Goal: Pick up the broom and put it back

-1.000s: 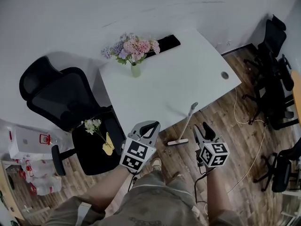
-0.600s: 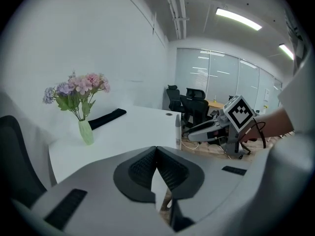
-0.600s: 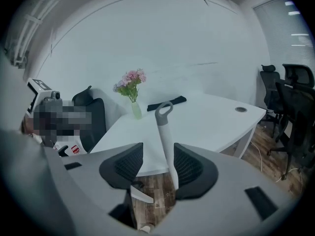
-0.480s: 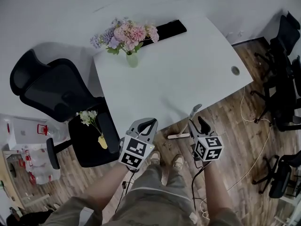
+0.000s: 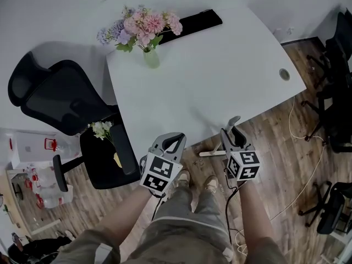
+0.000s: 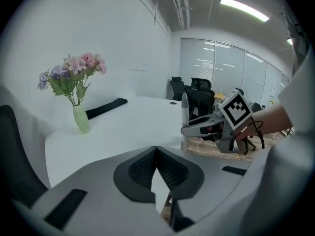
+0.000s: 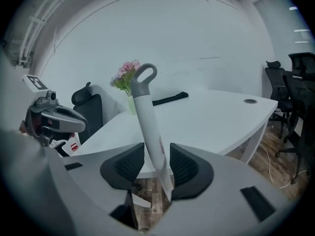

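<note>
Fingers (image 7: pixel 184 168) of the right gripper (image 7: pixel 157 167) stand apart astride the broom (image 7: pixel 146 113) handle; they have just been closing and are not yet pressing. The broom leans against the desk (image 5: pixel 220 70) edge, head on the floor (image 5: pixel 275 147). Step: grasp. Next: clamp, then lift. Left gripper (image 6: pixel 156 154) clenched, empty. Both hands are held forward, tilted downward.
</note>
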Motion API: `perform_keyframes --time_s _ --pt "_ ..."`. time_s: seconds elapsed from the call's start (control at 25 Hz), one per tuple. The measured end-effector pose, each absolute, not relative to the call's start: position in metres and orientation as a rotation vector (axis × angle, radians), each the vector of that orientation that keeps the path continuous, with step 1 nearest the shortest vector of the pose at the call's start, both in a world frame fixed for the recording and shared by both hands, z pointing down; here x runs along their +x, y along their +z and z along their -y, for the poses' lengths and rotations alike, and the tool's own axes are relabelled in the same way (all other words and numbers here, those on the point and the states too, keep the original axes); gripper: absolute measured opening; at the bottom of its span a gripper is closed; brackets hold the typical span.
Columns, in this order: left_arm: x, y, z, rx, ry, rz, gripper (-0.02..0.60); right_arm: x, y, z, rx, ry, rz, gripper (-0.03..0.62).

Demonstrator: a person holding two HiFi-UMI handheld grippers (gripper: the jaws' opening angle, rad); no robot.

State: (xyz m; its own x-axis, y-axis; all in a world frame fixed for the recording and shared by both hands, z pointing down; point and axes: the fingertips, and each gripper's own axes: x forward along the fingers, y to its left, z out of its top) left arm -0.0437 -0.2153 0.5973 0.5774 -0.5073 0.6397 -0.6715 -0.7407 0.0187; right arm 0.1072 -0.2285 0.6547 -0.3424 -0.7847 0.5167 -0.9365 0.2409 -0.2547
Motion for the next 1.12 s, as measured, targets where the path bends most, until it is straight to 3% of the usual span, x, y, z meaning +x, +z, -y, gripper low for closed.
perform_keyframes --time_s 0.12,0.24,0.68,1.12 --pt "-0.043 0.603 0.214 2.548 0.924 0.986 0.017 0.104 0.663 0.228 1.583 0.757 2.242 0.178" --pt "-0.041 0.606 0.212 2.548 0.931 0.989 0.017 0.106 0.666 0.228 1.597 0.721 2.239 0.136" --pt "-0.033 0.584 0.196 2.579 0.933 0.998 0.017 0.134 0.647 0.195 1.626 0.643 2.161 0.121" --pt "-0.024 0.523 0.179 2.639 0.904 1.045 0.017 0.156 0.543 0.163 1.655 0.500 2.237 0.121"
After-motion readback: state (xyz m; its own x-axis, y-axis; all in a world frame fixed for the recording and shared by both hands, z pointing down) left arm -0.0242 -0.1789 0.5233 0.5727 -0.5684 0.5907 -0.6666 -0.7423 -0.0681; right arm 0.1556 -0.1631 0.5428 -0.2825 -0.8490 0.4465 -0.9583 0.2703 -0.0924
